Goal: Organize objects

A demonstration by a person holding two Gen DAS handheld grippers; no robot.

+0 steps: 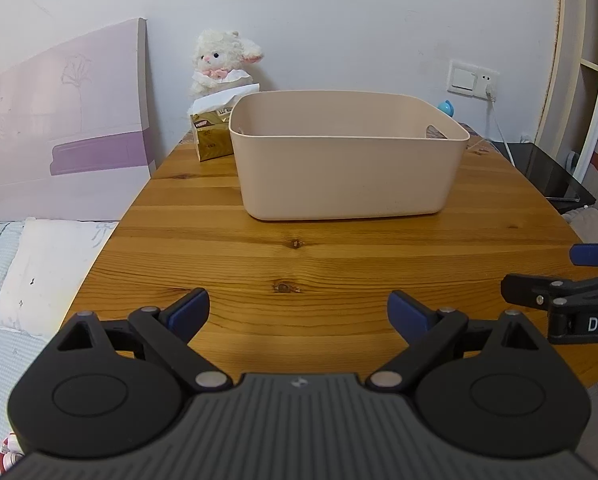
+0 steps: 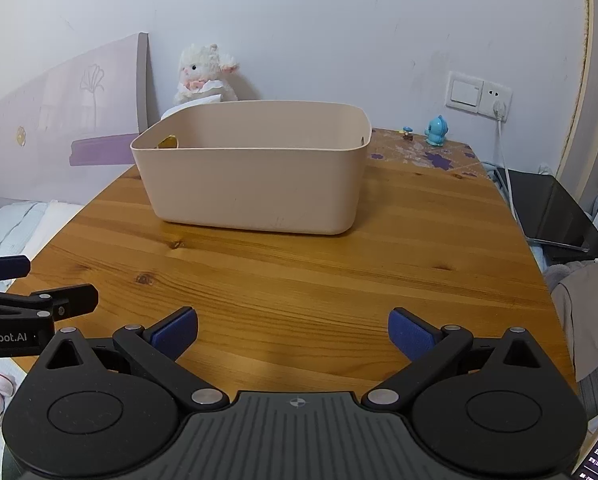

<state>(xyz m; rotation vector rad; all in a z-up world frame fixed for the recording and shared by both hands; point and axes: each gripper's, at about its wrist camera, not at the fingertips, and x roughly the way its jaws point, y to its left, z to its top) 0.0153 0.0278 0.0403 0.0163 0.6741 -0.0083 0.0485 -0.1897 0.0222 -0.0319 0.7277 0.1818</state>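
**Both hand-held grippers spread and empty before the beige bin**

The left hand-held gripper (image 1: 298, 312) hovers low over the near edge of the wooden worktop (image 1: 299, 264), its two blue-padded fingers (image 1: 189, 312) spread wide with nothing between them. The right hand-held gripper (image 2: 293, 330) is likewise spread wide and holds nothing. Each shows up at the edge of the other's view: the right one pokes in from the right of the left wrist view, and the left one from the left of the right wrist view, so the two sit side by side, apart.

Straight ahead of both, well beyond the fingertips, stands the beige plastic bin (image 1: 345, 176), upright on the worktop, open at the top, with cut-out handle slots in its end walls. From these low angles its floor is hidden, so what lies inside cannot be told.

Beyond the bin, ahead and to the left, a gold tissue box (image 1: 211, 136) sits just beside the bin's far left corner, with white tissue sticking out. Behind it a white plush lamb (image 1: 223, 58) stands against the wall. Ahead and to the right, at the far edge of the worktop, is a small blue figurine (image 2: 436, 131) with a tiny mushroom-like toy (image 2: 407, 133) near it. A wall switch and socket (image 2: 479, 94) hold a white cable. A black tablet (image 2: 555, 212) lies off the worktop's right side, and a bed (image 1: 27, 264) lies off to the left.
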